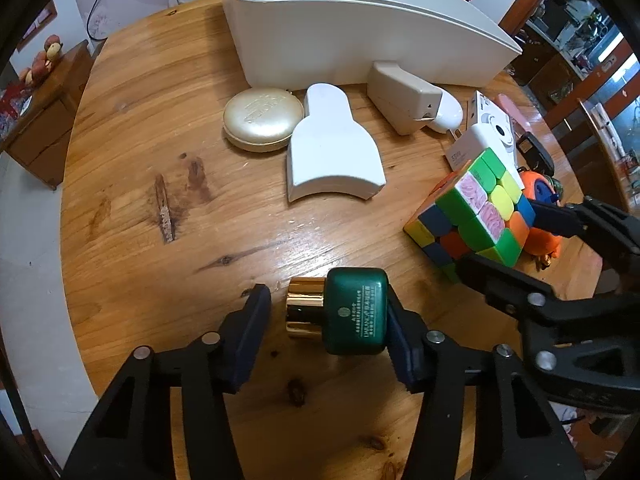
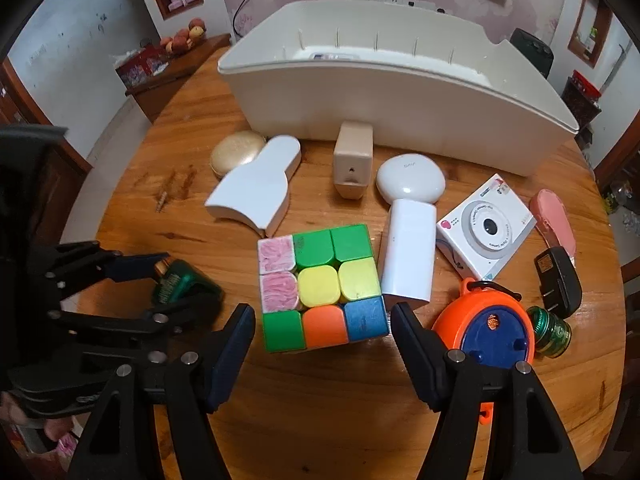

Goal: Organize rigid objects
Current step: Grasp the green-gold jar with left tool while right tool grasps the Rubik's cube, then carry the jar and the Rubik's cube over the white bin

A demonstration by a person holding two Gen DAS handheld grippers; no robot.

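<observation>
Green bottle [image 1: 356, 312] lies on its side near the table's [image 1: 160, 184] front edge between the partly open left gripper [image 1: 326, 326], only the right pad touching; right gripper [image 2: 322, 350] open, straddling the cube [image 2: 320, 286].

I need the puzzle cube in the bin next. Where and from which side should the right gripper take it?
Grip the puzzle cube across its two flat side faces, from above. It sits flat, already between the open right gripper fingers.
</observation>
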